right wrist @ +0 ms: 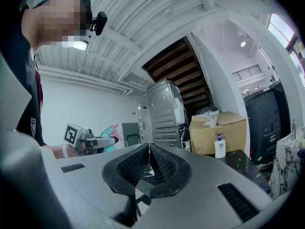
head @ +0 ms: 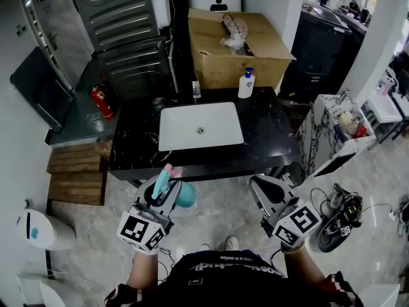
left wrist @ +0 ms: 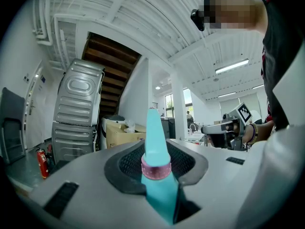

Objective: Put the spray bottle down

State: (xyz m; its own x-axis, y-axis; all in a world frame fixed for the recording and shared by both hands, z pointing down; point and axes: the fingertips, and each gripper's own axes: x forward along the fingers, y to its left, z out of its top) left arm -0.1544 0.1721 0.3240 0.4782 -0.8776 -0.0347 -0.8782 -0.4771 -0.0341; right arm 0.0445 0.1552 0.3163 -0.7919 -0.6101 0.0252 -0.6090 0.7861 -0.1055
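In the head view, my left gripper (head: 165, 185) is shut on a teal spray bottle (head: 186, 195) with a pink trigger. It holds the bottle in the air above the floor, in front of the black counter (head: 268, 133). In the left gripper view the teal bottle part (left wrist: 153, 132) with its pink ring stands upright between the two pads. My right gripper (head: 260, 184) hovers level to the right, and its jaws (right wrist: 149, 150) are shut on nothing. The right gripper view also shows the left gripper (right wrist: 97, 141) with the bottle (right wrist: 110, 130) off to the left.
The counter carries a white sink (head: 200, 125), a soap pump bottle (head: 246, 84) and a small bottle (head: 196, 89). Behind stand a cardboard box (head: 236, 43) and stacked machines (head: 124, 24). A fire extinguisher (head: 101, 101), wooden pallet (head: 77, 171), white bin (head: 38, 229) and cables (head: 339, 216) are on the floor.
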